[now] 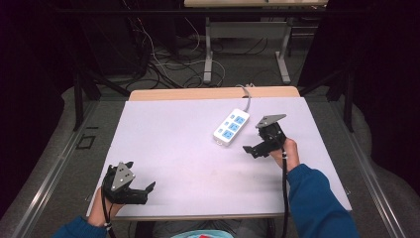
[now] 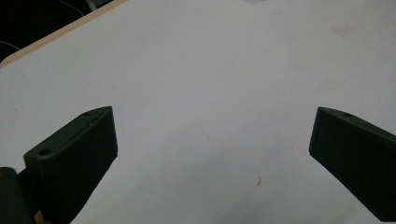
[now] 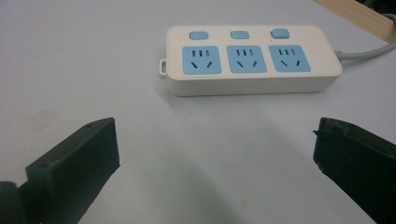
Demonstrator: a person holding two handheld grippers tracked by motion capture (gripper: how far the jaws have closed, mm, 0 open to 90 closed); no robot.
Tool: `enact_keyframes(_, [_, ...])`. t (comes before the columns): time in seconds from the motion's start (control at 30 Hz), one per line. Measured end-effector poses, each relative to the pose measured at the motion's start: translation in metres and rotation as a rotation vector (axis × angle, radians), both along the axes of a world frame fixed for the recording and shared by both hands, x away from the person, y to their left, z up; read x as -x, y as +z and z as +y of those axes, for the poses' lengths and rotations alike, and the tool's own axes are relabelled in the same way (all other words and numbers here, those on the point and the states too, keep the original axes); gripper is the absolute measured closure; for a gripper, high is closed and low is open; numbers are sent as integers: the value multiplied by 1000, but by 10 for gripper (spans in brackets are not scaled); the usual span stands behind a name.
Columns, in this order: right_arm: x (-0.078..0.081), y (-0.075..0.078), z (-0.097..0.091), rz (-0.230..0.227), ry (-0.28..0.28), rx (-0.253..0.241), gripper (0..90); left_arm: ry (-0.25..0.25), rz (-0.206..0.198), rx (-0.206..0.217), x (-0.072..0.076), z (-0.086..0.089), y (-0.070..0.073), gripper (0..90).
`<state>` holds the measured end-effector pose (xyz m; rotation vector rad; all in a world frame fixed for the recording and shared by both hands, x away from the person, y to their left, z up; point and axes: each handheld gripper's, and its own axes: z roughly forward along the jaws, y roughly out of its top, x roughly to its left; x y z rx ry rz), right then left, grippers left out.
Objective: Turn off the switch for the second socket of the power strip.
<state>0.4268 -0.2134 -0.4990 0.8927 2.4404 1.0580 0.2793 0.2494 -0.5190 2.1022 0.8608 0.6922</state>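
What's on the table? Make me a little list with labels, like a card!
Table: white top, wooden far edge
Power strip: white power strip with three blue sockets and three blue buttons, lying flat
Cord: grey cord leaving one end of the strip
Right gripper: right gripper open, pointed at the strip, not touching it
Left gripper: left gripper open, near the front left corner, nothing between its fingers
Floor behind: tangled cables
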Motion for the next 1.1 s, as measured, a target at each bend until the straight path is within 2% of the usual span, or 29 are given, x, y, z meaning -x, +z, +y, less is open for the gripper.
enact_keyframes(0.1, [-7, 0, 1, 3, 1, 10, 0, -3, 1, -1, -1, 0, 0, 8])
enact_keyframes(0.13, [-9, 0, 2, 8, -6, 9, 0, -3, 1, -1, -1, 0, 0, 8])
enact_keyframes(0.17, [-11, -2, 3, -2, -5, -11, 0, -3, 2, -2, -1, 0, 0, 8])
enact_keyframes(0.27, [-17, -1, 3, 12, -16, -5, 0, -2, 0, 3, -1, -1, -1, 8])
enact_keyframes(0.33, [-21, -1, 3, 1, -17, -5, 0, -3, 1, 2, -1, -1, -1, 9])
enact_keyframes(0.5, [-27, -1, 5, 8, -34, -8, 0, -5, 6, 2, -1, 0, 0, 8])
enact_keyframes(0.63, [-36, 1, 7, -5, -27, -34, 0, -5, 4, 0, -1, 0, 0, 8])
enact_keyframes(0.87, [-42, 1, 11, 10, -34, -14, 0, -6, 3, 0, -1, 0, 0, 8])
enact_keyframes(1.1, [-51, 4, 11, 6, -54, -38, 0, -6, 3, 3, -1, -1, 0, 8])
